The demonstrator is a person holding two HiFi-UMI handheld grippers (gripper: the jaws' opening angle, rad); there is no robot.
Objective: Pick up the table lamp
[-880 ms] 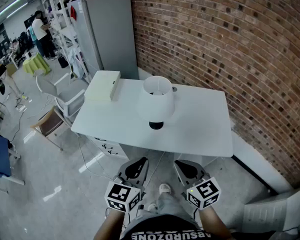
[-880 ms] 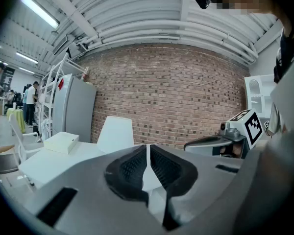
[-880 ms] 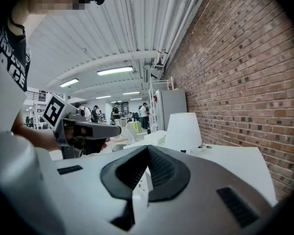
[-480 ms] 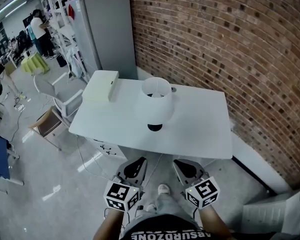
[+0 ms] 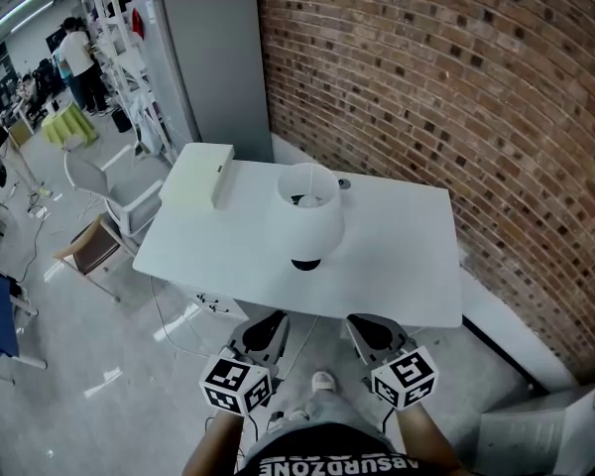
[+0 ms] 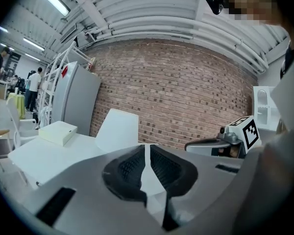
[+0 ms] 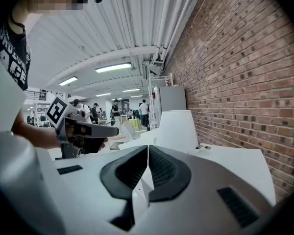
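Lamp [image 5: 308, 214] upright on table [image 5: 397, 256], shade opening upward

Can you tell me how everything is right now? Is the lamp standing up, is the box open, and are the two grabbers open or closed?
Table lamp: standing upright on the white table, nothing touching it.
Flat cream box: closed, lying flat at the table's far left corner.
Left gripper: shut, empty, held short of the table.
Right gripper: shut, empty, held short of the table.

The table lamp [image 5: 307, 221] hides its stem under its shade, and the far-off people [image 5: 79, 58] are too small.
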